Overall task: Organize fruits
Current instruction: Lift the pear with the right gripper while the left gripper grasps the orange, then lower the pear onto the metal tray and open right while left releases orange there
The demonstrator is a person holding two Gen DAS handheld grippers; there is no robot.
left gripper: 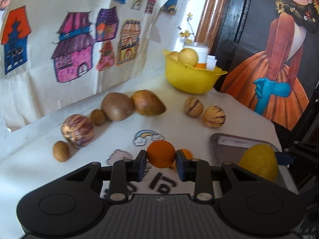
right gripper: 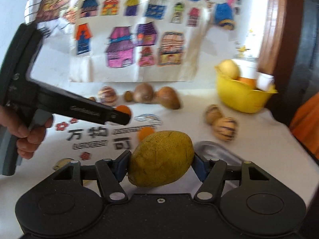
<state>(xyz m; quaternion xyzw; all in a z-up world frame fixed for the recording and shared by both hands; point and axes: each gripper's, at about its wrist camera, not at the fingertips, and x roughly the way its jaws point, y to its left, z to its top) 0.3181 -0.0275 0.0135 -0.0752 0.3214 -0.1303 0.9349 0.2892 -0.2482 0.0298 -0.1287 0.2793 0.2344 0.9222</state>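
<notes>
My left gripper [left gripper: 161, 160] is shut on a small orange [left gripper: 161, 153] just above the white table; the right wrist view shows it from the side [right gripper: 124, 115]. A second orange [left gripper: 185, 153] lies behind it. My right gripper [right gripper: 161, 164] is shut on a yellow-green pear [right gripper: 161, 158], held over a metal tray [right gripper: 217, 153]; the left wrist view shows this pear [left gripper: 259, 162] above the tray [left gripper: 229, 143]. A yellow bowl [left gripper: 189, 77] with fruit stands at the back right.
Kiwis [left gripper: 116, 106], a mango-like fruit [left gripper: 148, 102] and striped melon-like fruits [left gripper: 77, 130] [left gripper: 213, 116] lie across the table. A drawing of houses [left gripper: 75, 45] hangs on the back wall. A painted panel [left gripper: 279, 59] stands at the right edge.
</notes>
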